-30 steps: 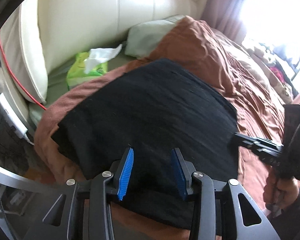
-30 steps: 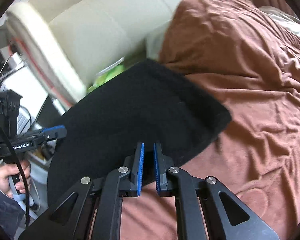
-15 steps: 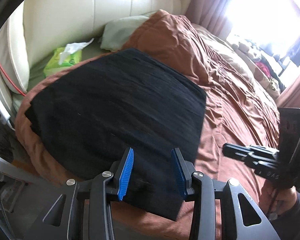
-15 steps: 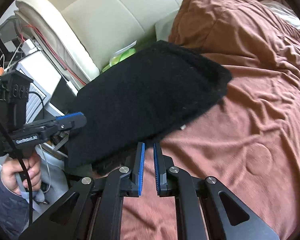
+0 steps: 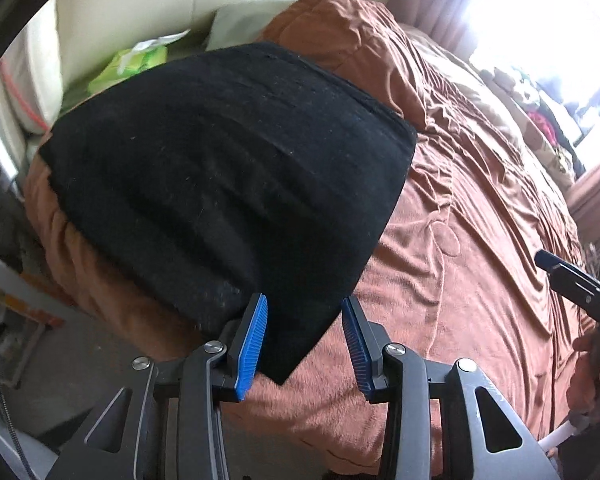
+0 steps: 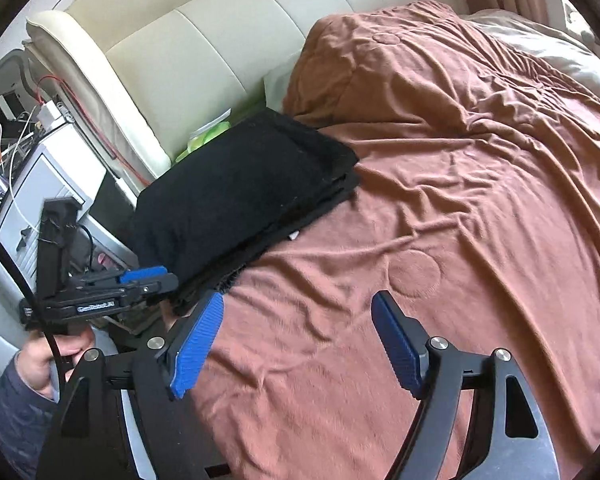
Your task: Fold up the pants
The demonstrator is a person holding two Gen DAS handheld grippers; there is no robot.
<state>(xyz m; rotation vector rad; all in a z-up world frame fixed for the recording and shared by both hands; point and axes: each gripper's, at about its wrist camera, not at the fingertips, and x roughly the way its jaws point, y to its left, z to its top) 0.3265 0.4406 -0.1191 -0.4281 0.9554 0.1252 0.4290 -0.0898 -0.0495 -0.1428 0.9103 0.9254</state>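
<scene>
The black pants [image 5: 228,168] lie folded in a flat stack near the head of the bed, on the brown blanket [image 5: 480,260]. My left gripper [image 5: 304,300] hovers over the stack's near corner. Its blue pads stand apart and press on nothing. In the right wrist view the pants [image 6: 244,188] show several layered edges, and the left gripper [image 6: 168,278] sits at their near left end. My right gripper [image 6: 299,296] is over bare blanket [image 6: 460,160], clear of the pants. Its jaws are opening wide with nothing between them. It shows at the right edge of the left wrist view [image 5: 556,268].
A cream padded headboard [image 6: 220,40] stands behind the pants. A green tissue pack [image 5: 140,64] and a pale pillow [image 5: 244,20] lie beside it. A white nightstand [image 6: 48,176] with cables is left of the bed. A bright window [image 5: 540,40] is far right.
The right gripper's jaws went from shut to wide apart, and it pulled back off the pants onto bare blanket. The left gripper shifted toward the stack's near right corner, jaws unchanged.
</scene>
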